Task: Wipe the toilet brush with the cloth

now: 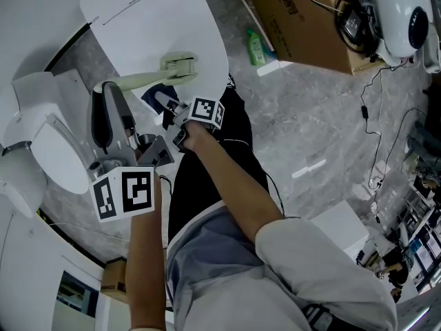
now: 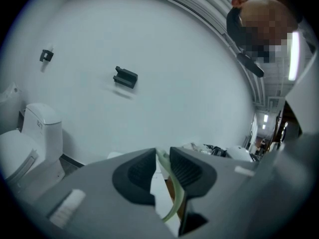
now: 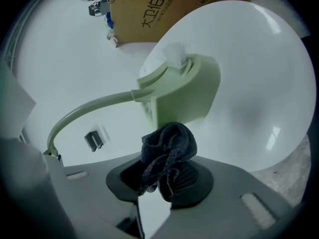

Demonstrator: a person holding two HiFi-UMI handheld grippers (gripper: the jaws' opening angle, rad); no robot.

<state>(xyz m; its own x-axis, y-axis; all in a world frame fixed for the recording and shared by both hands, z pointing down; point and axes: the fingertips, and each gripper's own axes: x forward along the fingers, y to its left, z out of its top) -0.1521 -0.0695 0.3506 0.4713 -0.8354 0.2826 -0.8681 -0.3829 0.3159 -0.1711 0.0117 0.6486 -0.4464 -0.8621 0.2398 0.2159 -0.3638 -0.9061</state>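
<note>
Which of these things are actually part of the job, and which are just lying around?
In use:
toilet brush, its handle pinched in the left tool
cloth, bunched in the right tool

Lying about:
cardboard box
green bottle
toilet

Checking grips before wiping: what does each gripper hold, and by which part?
The left gripper is shut on the toilet brush, gripping its thin curved handle near the end. The right gripper is shut on the dark cloth, pinched in a bunch.
</note>
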